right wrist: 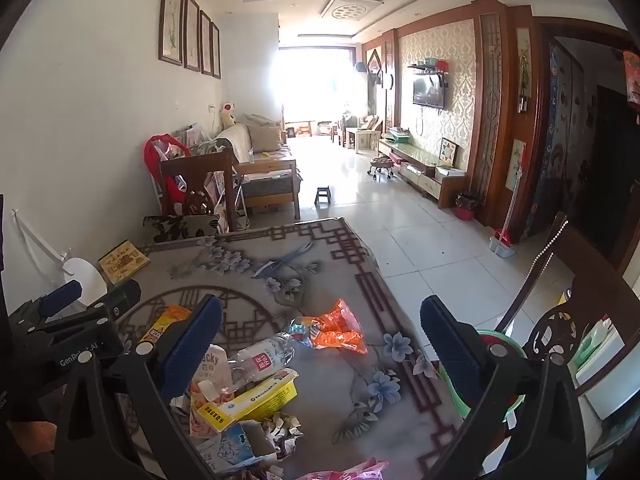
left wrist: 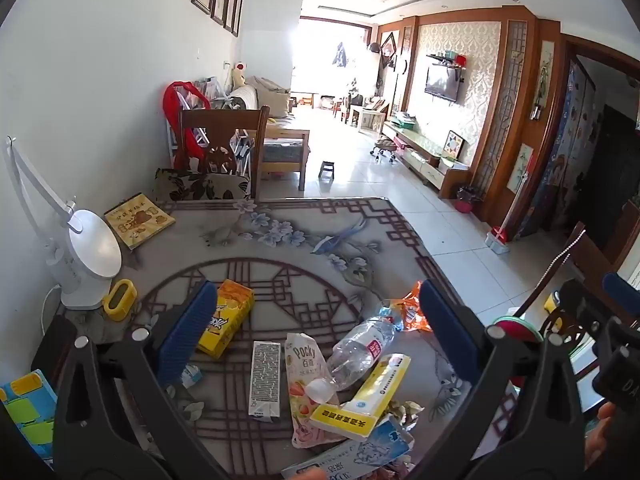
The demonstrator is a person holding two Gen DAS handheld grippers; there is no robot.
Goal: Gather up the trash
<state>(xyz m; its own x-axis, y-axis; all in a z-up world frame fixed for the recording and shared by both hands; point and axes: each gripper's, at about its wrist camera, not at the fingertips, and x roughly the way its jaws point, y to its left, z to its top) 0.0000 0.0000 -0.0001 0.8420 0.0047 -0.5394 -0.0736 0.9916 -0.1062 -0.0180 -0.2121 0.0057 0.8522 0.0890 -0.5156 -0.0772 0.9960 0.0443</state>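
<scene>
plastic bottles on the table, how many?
1. A crushed clear bottle lies in the trash pile mid-table, its cap end resting on the Pocky pouch. More could be hidden under the pile.

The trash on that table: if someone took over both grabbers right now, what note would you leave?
Left gripper: open, empty, hovering over the pile.
Right gripper: open, empty.
On the table: plastic bottle, Pocky pouch, yellow-white box, orange wrapper, yellow snack box.
Green bin stands beside the table edge.
Done: nothing visibly collected.
Left: all of it.
</scene>
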